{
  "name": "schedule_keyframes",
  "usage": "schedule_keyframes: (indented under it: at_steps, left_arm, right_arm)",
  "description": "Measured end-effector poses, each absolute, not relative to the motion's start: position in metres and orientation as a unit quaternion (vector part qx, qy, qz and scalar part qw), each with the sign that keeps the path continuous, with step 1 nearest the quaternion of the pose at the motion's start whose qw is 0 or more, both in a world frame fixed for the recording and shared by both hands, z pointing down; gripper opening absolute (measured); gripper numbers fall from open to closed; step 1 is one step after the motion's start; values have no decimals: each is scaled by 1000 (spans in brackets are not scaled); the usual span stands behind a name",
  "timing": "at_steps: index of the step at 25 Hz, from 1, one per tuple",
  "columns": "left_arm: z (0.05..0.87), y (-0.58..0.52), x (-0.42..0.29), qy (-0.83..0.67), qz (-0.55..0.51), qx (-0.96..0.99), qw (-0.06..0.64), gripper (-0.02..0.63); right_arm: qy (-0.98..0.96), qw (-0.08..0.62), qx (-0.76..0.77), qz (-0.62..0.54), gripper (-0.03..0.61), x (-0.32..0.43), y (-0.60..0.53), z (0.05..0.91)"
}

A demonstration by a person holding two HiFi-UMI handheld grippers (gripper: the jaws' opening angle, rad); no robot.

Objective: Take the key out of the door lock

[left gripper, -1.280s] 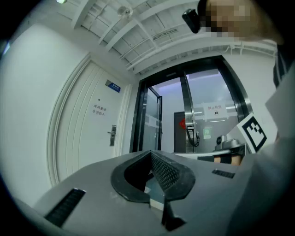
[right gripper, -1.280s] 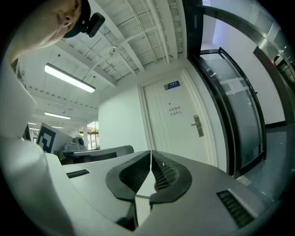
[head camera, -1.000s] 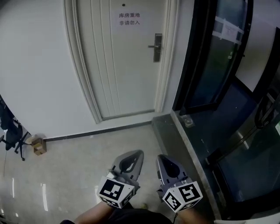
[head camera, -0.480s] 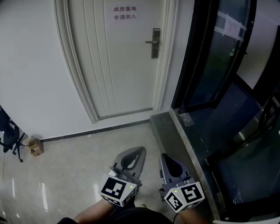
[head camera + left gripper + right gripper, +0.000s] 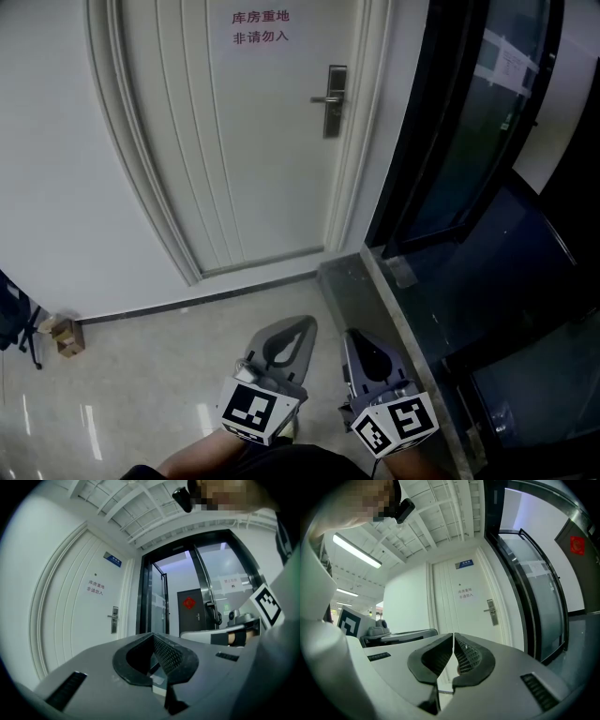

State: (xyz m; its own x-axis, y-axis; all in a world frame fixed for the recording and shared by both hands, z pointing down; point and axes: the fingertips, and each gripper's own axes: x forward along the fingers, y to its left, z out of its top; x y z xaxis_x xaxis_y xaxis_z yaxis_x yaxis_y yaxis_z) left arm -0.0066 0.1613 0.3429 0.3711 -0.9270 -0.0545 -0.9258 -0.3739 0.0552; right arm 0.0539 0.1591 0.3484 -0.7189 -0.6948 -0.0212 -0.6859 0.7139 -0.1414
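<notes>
A white door (image 5: pixel 262 141) stands ahead, with a sign in red print near its top. Its metal lock plate with a lever handle (image 5: pixel 332 100) sits at the door's right edge, and it also shows small in the left gripper view (image 5: pixel 114 619) and the right gripper view (image 5: pixel 491 611). No key can be made out at this distance. My left gripper (image 5: pixel 302 324) and right gripper (image 5: pixel 352 336) hang low and side by side, far short of the door. Both point toward it. The jaws of both are shut, tips touching, with nothing between them (image 5: pixel 152 637) (image 5: pixel 453 635).
A black-framed glass door (image 5: pixel 469 122) stands at the right behind a dark raised threshold (image 5: pixel 375 300). A small cardboard box (image 5: pixel 64 336) lies on the pale tiled floor by the left wall, next to a dark chair leg (image 5: pixel 19 323).
The head view has moved closer to the door, which now looks larger with its lock plate lower in the frame. Both grippers stay shut, low and side by side.
</notes>
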Motion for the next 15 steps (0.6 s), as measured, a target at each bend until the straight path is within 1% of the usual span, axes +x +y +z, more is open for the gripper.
schedule_keyframes:
  at_steps: [7,15]
  left_arm:
    - [338,99,-32,-544,-43,838,8,3]
    - [343,45,-30,-535,-38,844,9,3]
  right_arm:
    - [919,35,-390,-54,17,25,102,340]
    - [916,34,-397,-51,17,25,50,341]
